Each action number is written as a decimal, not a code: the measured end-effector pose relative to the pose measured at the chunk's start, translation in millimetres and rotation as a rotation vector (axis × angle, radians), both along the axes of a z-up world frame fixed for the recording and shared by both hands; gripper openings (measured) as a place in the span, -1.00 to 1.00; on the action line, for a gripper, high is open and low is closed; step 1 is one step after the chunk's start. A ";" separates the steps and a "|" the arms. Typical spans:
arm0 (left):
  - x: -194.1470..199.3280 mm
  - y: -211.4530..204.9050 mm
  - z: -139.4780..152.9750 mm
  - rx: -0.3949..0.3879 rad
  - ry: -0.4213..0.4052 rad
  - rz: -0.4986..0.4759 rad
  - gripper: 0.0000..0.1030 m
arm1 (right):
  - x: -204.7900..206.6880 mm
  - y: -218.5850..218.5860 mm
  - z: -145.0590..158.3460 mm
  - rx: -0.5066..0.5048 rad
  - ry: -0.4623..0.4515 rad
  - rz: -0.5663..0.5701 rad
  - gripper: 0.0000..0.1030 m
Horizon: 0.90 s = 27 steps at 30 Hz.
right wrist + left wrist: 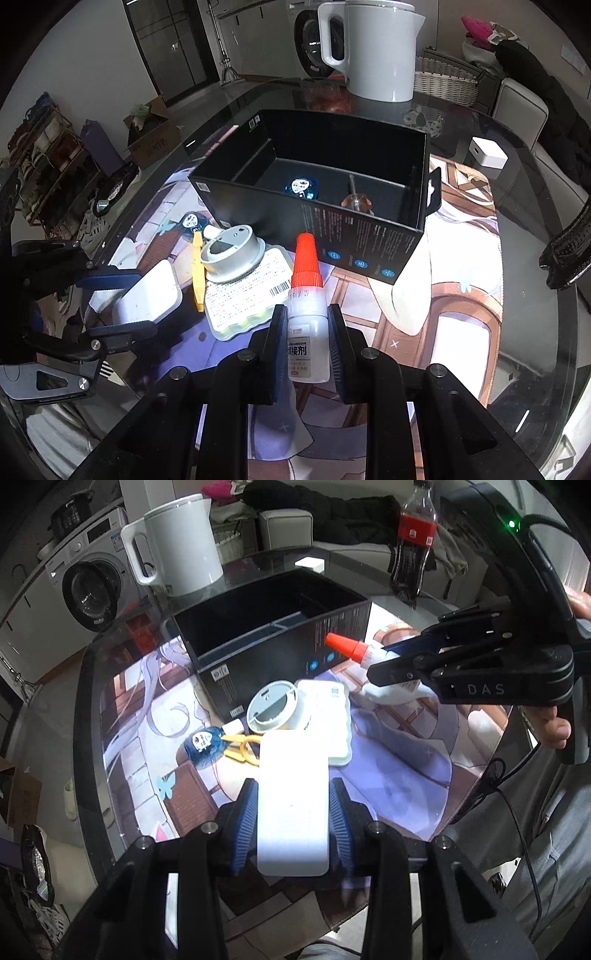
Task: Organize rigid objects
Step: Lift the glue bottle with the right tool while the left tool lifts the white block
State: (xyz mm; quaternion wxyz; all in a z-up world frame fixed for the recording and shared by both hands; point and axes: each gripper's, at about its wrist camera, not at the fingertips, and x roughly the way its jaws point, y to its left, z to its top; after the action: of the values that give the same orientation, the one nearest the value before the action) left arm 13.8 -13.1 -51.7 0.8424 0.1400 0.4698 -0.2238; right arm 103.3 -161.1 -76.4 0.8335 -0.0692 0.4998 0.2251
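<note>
While my left gripper (293, 808) clamps its blue pads against the two long sides of a white rectangular case (293, 805), my right gripper (307, 341) is clenched on a small glue bottle (308, 332) with an orange cap, the cap pointing forward past the fingertips towards the black box (332, 221). Both held things are lifted clear of the printed mat (461, 295) that covers the glass table (546, 332). Just beyond the white case, seen from my left wrist, a white blister pack (332, 716) lies flat on the mat with a round grey-and-white disc (271, 707) resting partly on its near-left corner. Left of these lie a yellow-handled tool (242, 747) and a small blue bottle (203, 744) on its side, touching each other. Behind that cluster stands the open black box, and from my right wrist I see a second blue bottle (302, 187) and a clear item with a brownish end (356, 201) lying on its floor. Further back on the table a white kettle (177, 542) stands to the box's far left, a cola bottle (413, 542) stands to its far right, and a small white cube (487, 152) sits on the glass beside the box.
</note>
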 end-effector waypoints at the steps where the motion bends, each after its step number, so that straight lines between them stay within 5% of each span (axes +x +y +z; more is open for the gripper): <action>1: -0.4 1.2 5.7 -0.015 -0.024 0.002 -0.27 | -1.3 0.0 4.4 0.011 -0.018 0.000 -0.59; 15: -17.2 13.0 83.2 -0.167 -0.490 0.180 -0.27 | -56.3 2.9 91.3 0.125 -0.480 -0.025 -0.60; 23: -18.4 6.5 104.6 -0.217 -0.661 0.302 -0.27 | -96.9 -0.7 122.0 0.178 -0.726 -0.055 -0.60; 27: -12.6 4.0 110.6 -0.261 -0.705 0.342 -0.27 | -99.8 -5.4 128.6 0.194 -0.740 -0.077 -0.60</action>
State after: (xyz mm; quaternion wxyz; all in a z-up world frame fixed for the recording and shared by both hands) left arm 1.3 -9.1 58.9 0.9874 0.0199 0.1367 -0.0768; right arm 3.5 -166.5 52.2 0.9680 -0.0478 0.1439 0.2000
